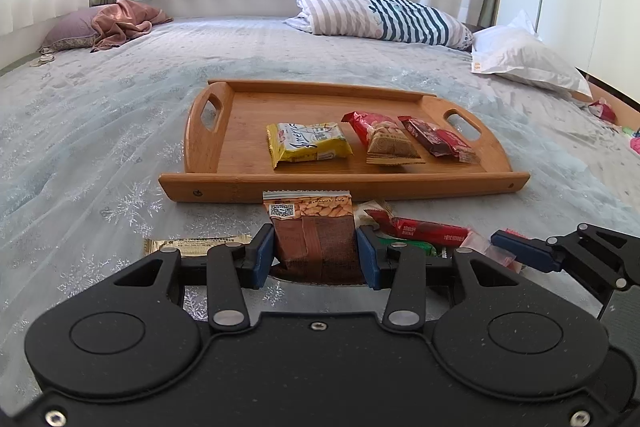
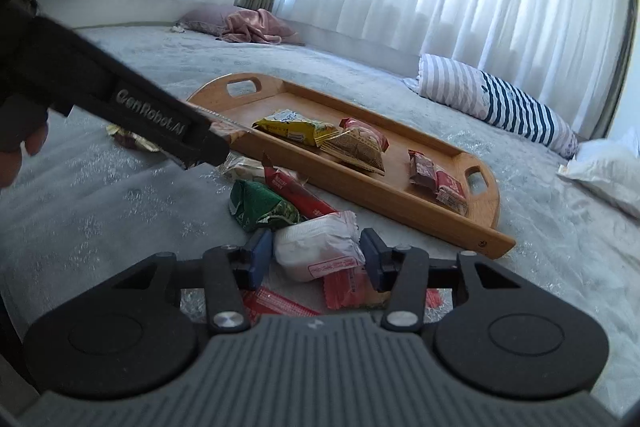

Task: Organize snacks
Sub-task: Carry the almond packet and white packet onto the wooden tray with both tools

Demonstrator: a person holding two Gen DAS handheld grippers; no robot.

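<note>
A wooden tray [image 1: 240,183] [image 2: 404,203] lies on the bed. In it are a yellow packet [image 1: 306,145] [image 2: 294,127], a red-and-tan biscuit packet [image 1: 384,139] [image 2: 360,145] and a dark red packet [image 1: 438,139] [image 2: 438,179]. My left gripper [image 1: 315,255] is shut on a brown peanut packet [image 1: 314,231], held upright just in front of the tray's near rail. My right gripper [image 2: 316,259] is closed around a white-and-pink packet [image 2: 320,247] in the loose pile. Beside it lie a green packet [image 2: 260,205] and a long red packet [image 2: 298,191] [image 1: 424,231].
A tan bar [image 1: 200,245] lies on the bedspread left of my left gripper. A striped pillow [image 1: 380,15] [image 2: 496,103], a white bag [image 1: 524,61] and a pink cloth [image 1: 124,21] lie at the far side. The left gripper's body [image 2: 120,107] crosses the right wrist view.
</note>
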